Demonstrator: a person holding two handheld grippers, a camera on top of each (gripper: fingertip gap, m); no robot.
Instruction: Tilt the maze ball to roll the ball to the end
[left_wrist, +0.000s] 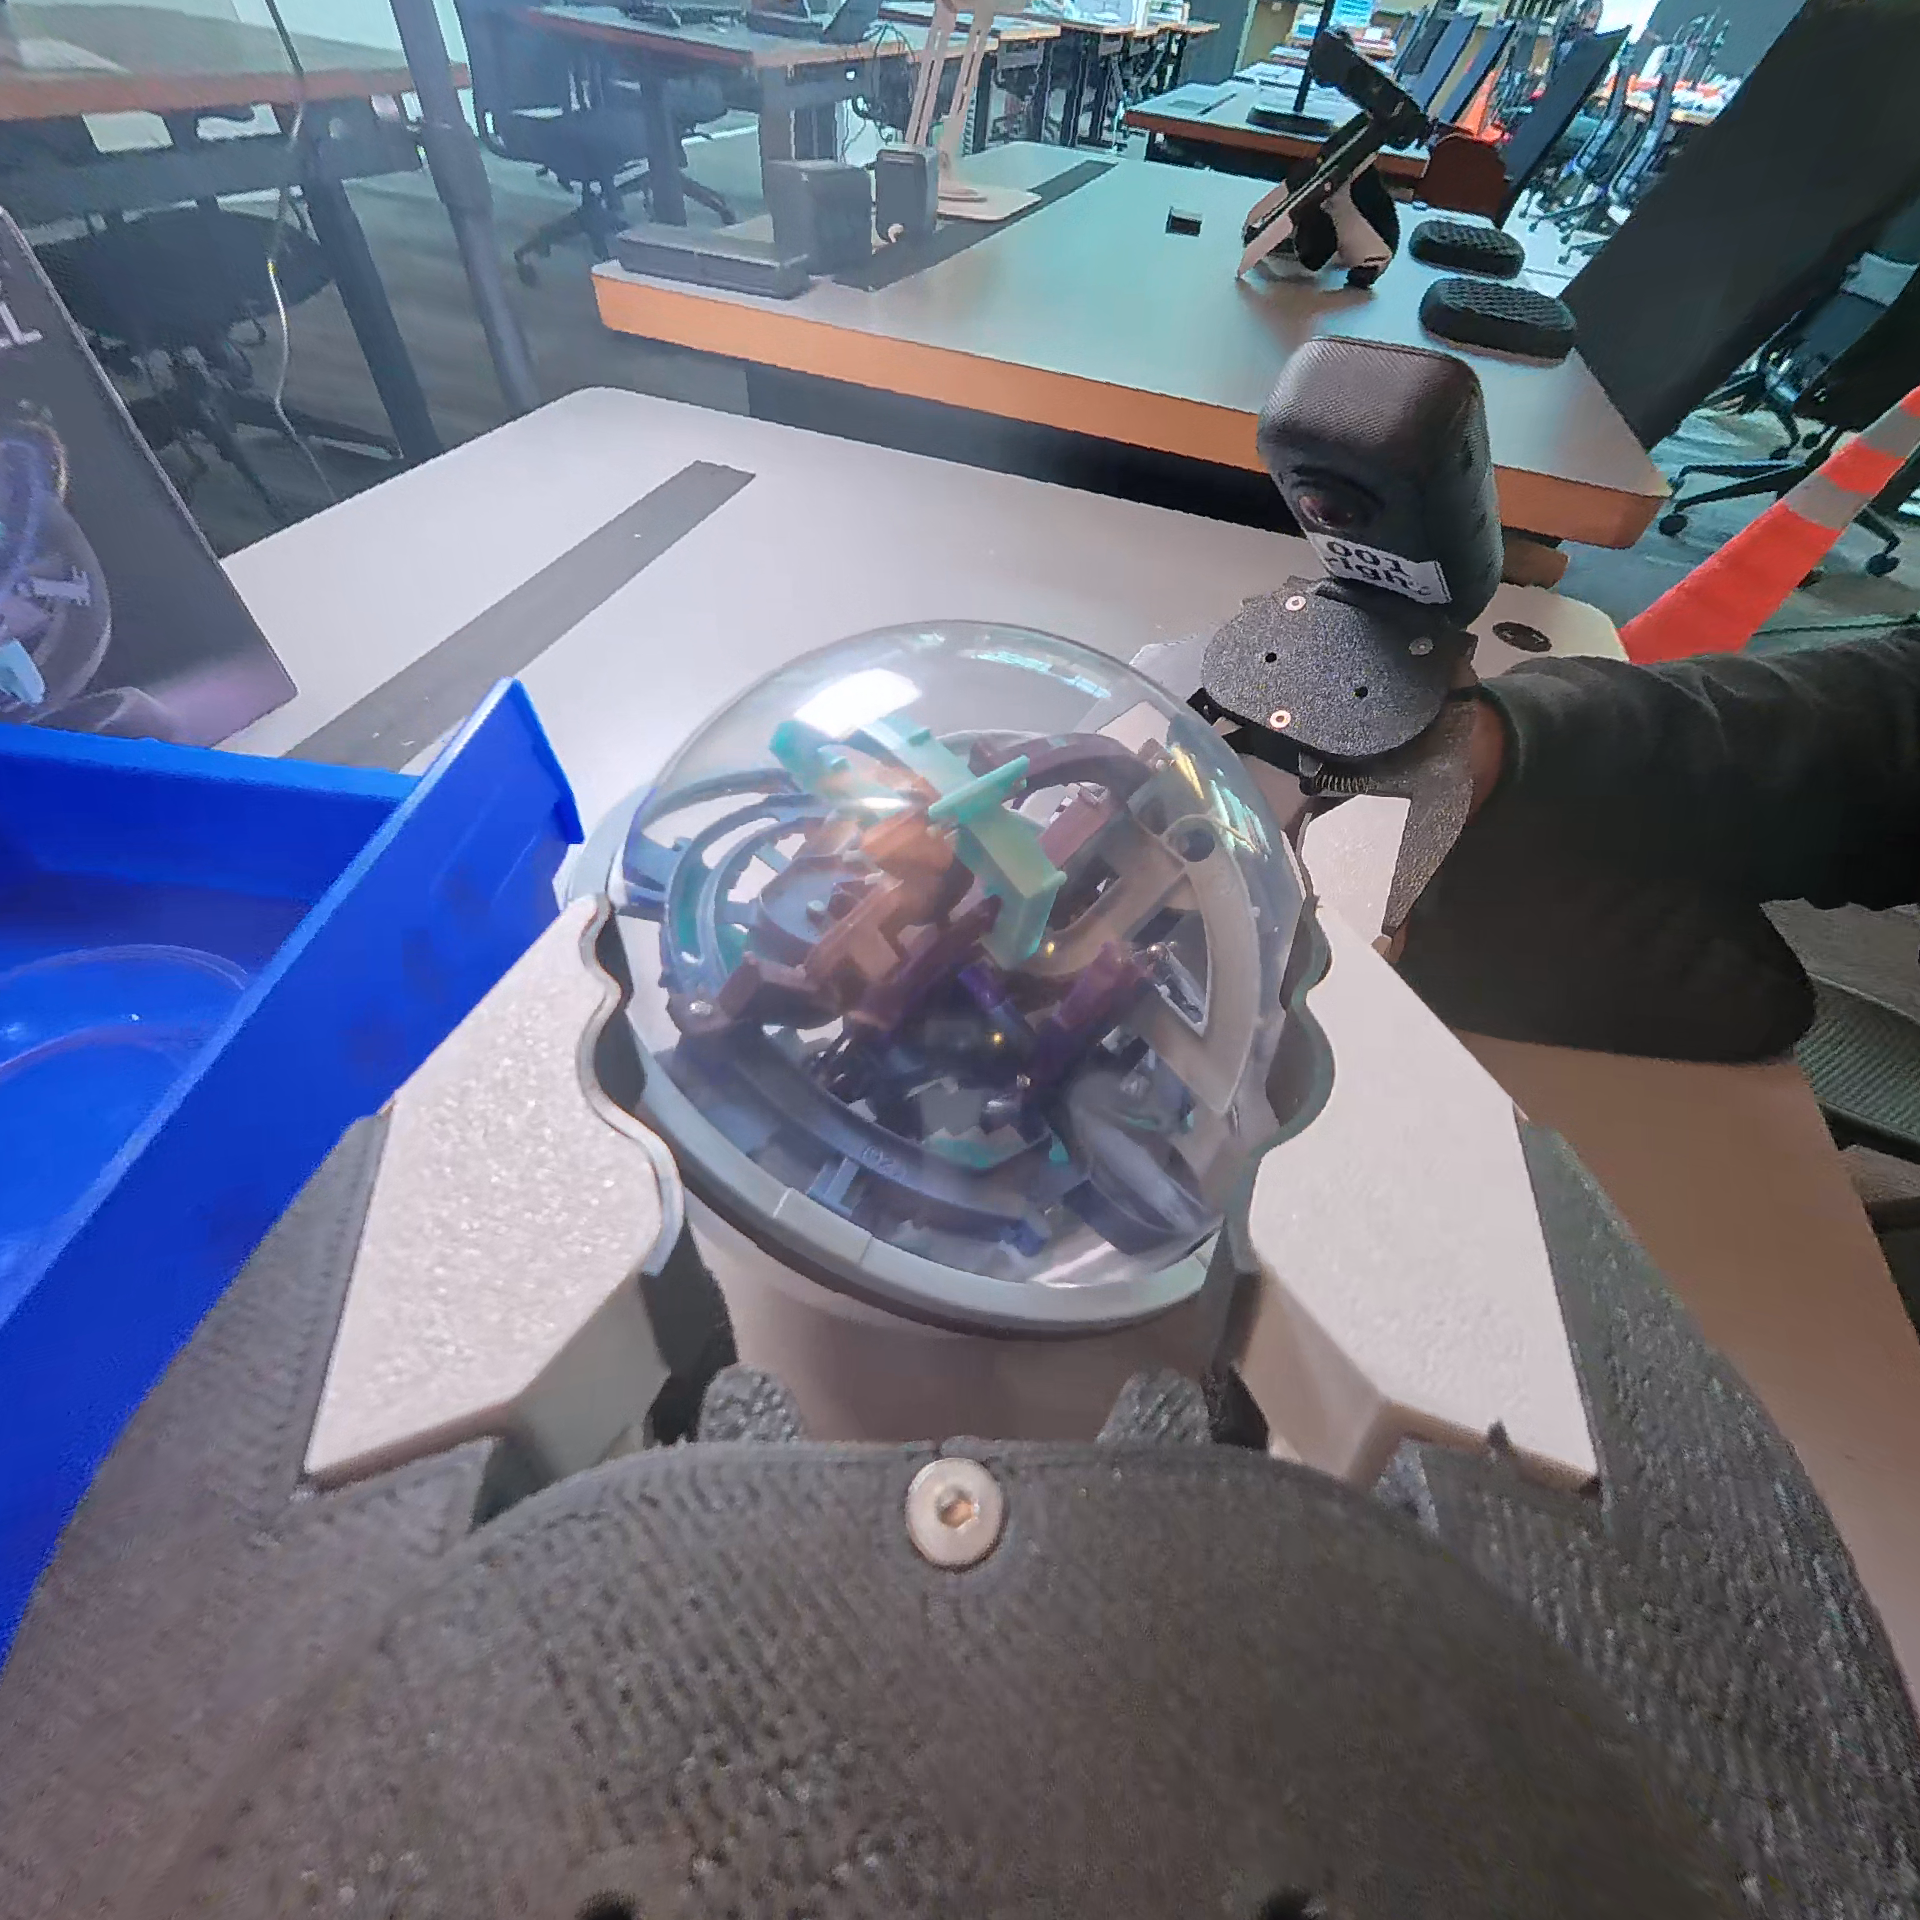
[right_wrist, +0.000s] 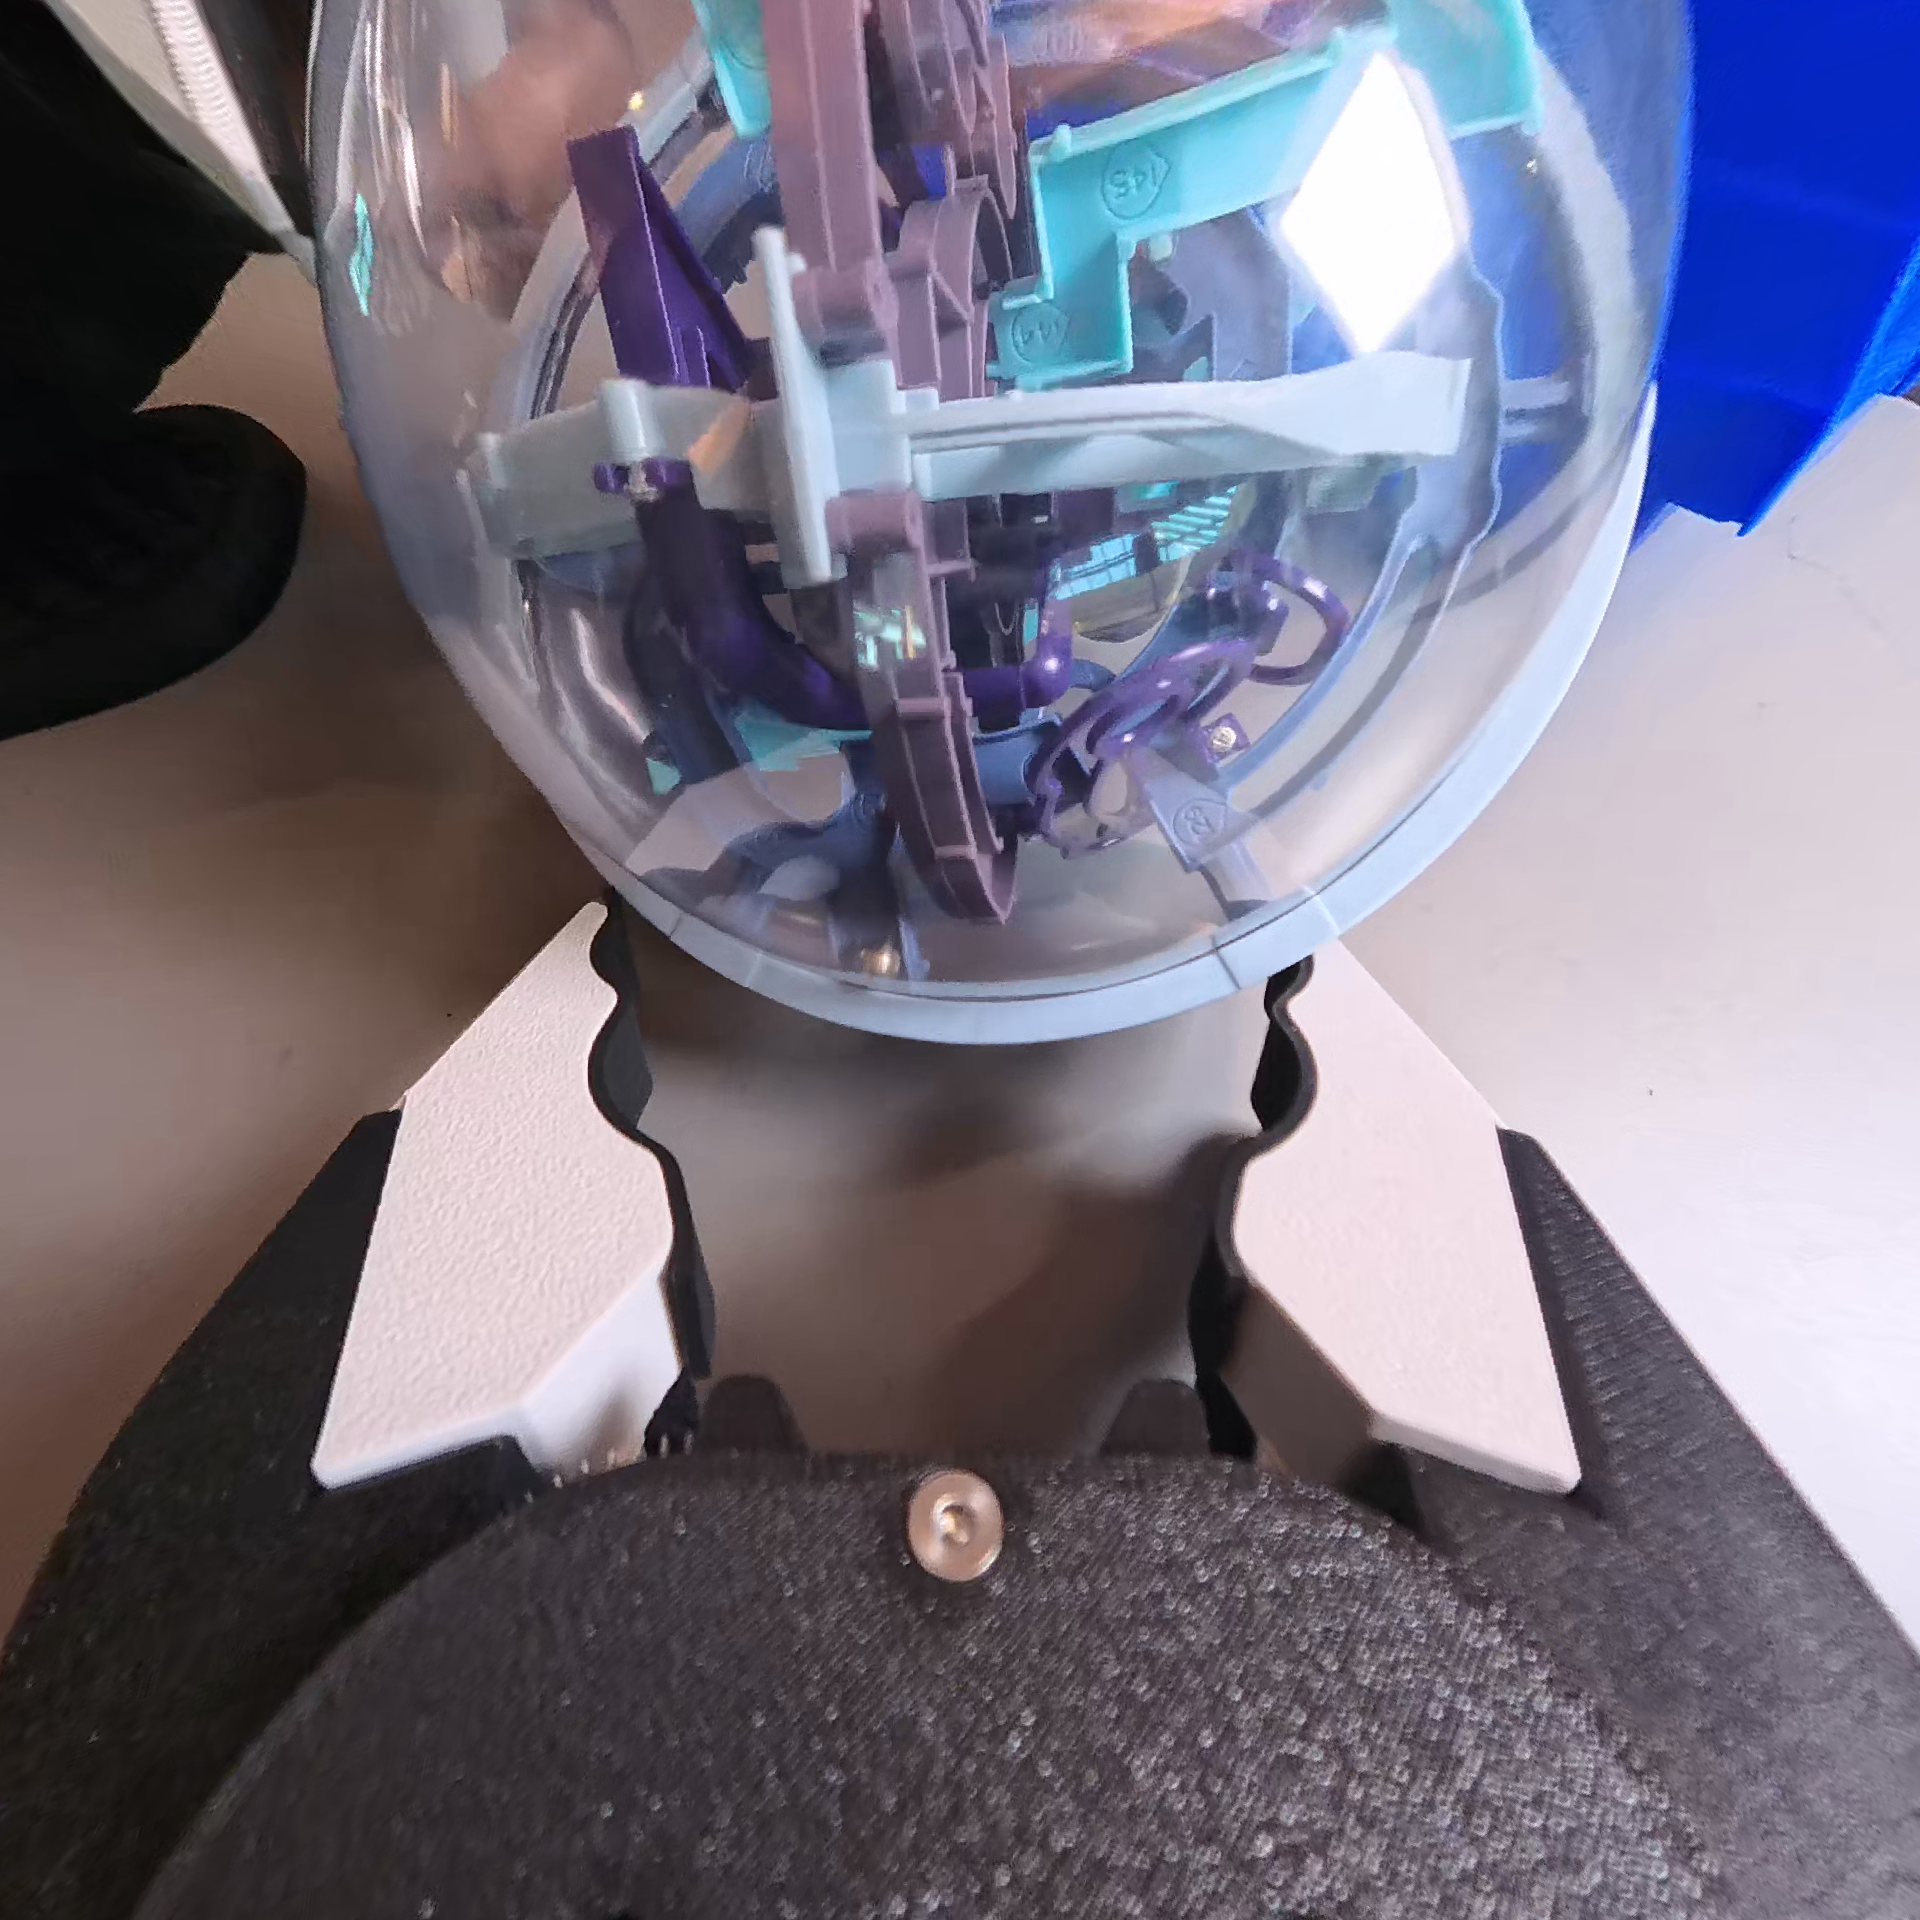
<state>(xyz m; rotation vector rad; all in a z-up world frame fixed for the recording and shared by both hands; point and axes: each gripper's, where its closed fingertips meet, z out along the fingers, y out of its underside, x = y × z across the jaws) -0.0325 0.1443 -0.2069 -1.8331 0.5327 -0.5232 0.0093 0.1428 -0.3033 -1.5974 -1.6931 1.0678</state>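
The maze ball (left_wrist: 956, 966) is a clear sphere with teal, purple and grey tracks inside and a grey band round it. My left gripper (left_wrist: 951, 997) is shut on it, a white finger (left_wrist: 488, 1122) pressed on each side. My right gripper (left_wrist: 1236, 748) reaches in from the far right in the left wrist view and touches the ball's far side. In the right wrist view the maze ball (right_wrist: 966, 499) fills the top. My right gripper (right_wrist: 945, 945) pinches it with both fingertips (right_wrist: 603, 935) on the grey band.
A blue bin (left_wrist: 208, 987) stands right beside the ball on the left; it also shows in the right wrist view (right_wrist: 1818, 260). A dark box (left_wrist: 114, 499) leans behind it. A person's dark sleeve (left_wrist: 1662, 831) holds the right gripper. The pale table (left_wrist: 935, 520) runs on behind.
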